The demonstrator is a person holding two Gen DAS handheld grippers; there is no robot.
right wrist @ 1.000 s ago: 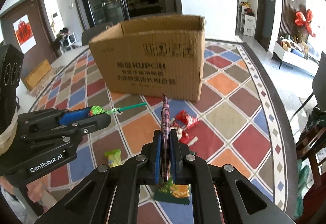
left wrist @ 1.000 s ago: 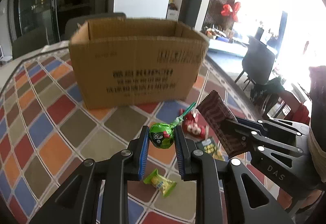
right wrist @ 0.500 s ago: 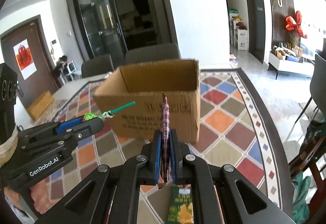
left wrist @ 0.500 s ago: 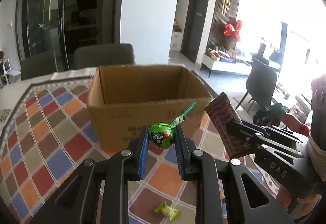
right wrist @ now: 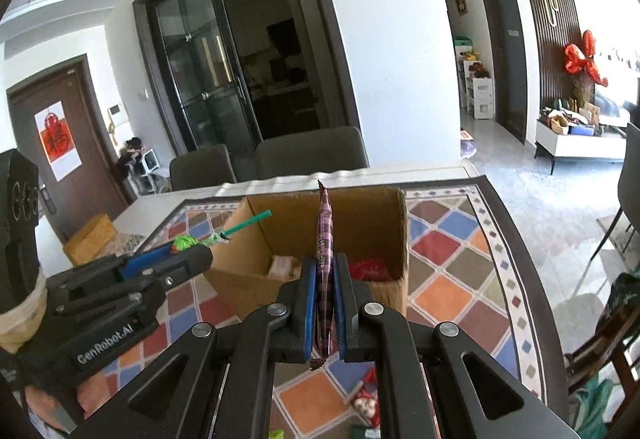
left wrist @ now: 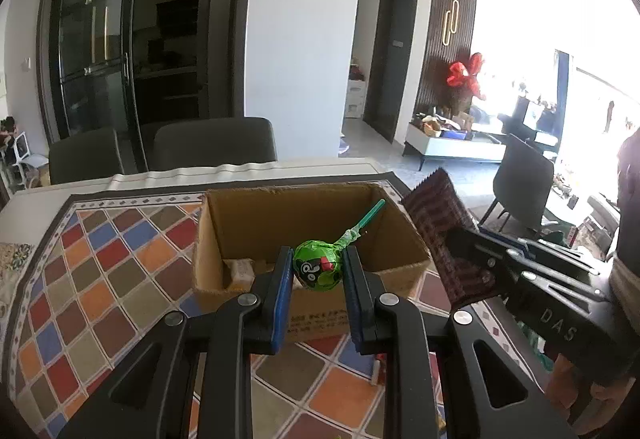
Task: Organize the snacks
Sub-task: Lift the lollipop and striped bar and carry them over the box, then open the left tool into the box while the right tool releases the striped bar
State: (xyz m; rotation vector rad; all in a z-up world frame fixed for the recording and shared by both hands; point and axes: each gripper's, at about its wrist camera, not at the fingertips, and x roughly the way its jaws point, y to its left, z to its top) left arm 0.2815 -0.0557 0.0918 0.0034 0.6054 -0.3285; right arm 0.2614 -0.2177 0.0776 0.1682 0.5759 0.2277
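Both grippers have risen, so the box's inside now shows.

Left wrist view: left gripper clamps the lollipop, stick toward 1 o'clock over the box; box contents are hard to make out.

Right wrist view: right gripper is clamped on the wrapper, edge-on toward 12 o'clock; snacks on the table at 6 o'clock are cut off.

"DAS" on right tongs, "GenRobot.AI" on left tongs
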